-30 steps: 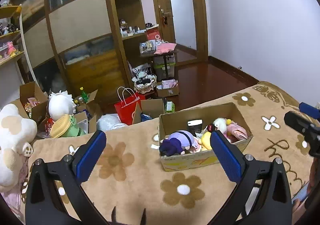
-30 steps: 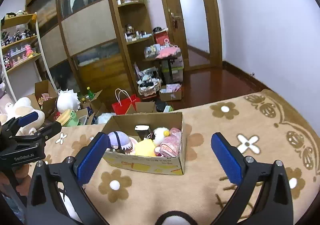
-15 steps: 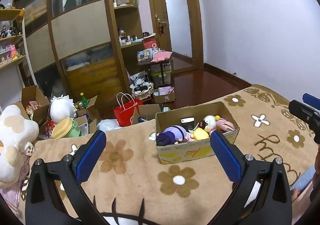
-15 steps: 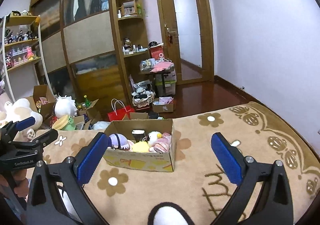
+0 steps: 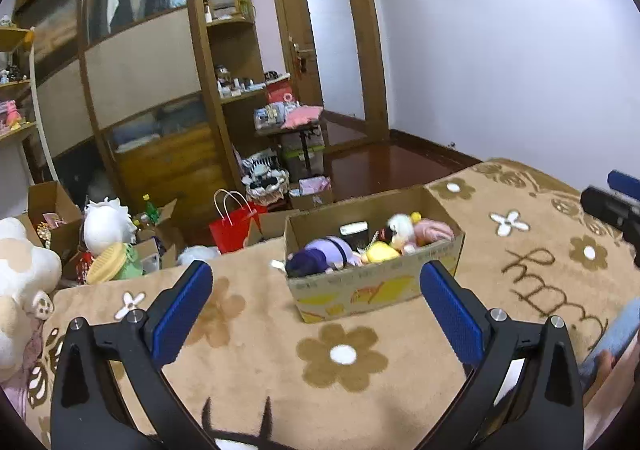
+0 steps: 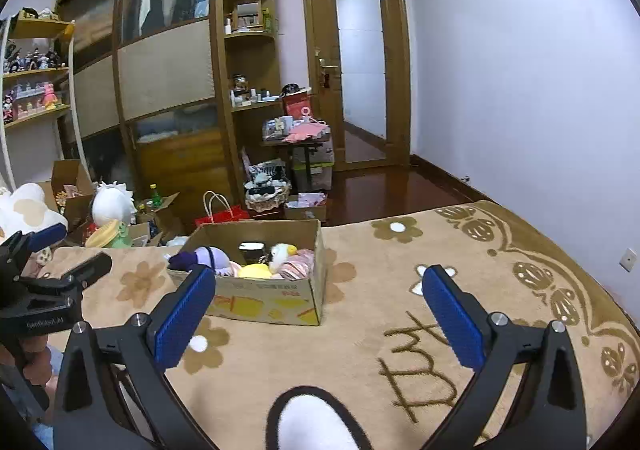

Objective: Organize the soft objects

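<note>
Fuzzy tan blanket (image 5: 256, 354) w/ brown flowers, matt corrugated cardboard box (image 5: 360, 290), plush cloth toys (image 6: 256, 262), ribbed blue rubbery pads (image 6: 182, 316) on matt black plastic, glossy dark wood floor (image 6: 384, 190), red paper bag (image 5: 236, 226)

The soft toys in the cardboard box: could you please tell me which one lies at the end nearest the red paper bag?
The purple plush; the yellow toy and pink one lie further along.
</note>
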Tool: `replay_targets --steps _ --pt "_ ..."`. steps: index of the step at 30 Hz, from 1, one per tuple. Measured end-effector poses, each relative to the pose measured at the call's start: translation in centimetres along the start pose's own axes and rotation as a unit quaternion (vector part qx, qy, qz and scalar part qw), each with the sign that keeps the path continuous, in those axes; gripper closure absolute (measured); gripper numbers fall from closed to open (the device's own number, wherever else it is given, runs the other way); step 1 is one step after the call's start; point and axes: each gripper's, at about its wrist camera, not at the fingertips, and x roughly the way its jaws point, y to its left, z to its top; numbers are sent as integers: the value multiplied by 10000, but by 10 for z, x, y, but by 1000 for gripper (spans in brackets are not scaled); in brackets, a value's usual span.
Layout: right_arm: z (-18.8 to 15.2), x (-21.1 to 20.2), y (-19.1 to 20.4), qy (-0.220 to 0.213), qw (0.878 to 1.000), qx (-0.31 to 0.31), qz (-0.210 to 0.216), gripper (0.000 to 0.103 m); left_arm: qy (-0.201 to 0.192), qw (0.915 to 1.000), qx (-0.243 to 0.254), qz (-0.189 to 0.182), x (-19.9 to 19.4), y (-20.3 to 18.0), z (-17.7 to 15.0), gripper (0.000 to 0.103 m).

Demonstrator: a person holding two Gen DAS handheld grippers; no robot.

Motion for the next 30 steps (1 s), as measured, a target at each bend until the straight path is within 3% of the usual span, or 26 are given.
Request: replay_targets --steps 8,16,30 --pt "-13 7 -9 70 9998 202 -65 0 174 9996 210 24 12 -7 -20 0" --pt "-17 13 -13 98 9996 275 -65 0 268 9996 -48 73 16 5 -24 0" --pt "-16 13 -12 56 9996 279 -38 0 217 9996 124 120 13 -2 -27 0"
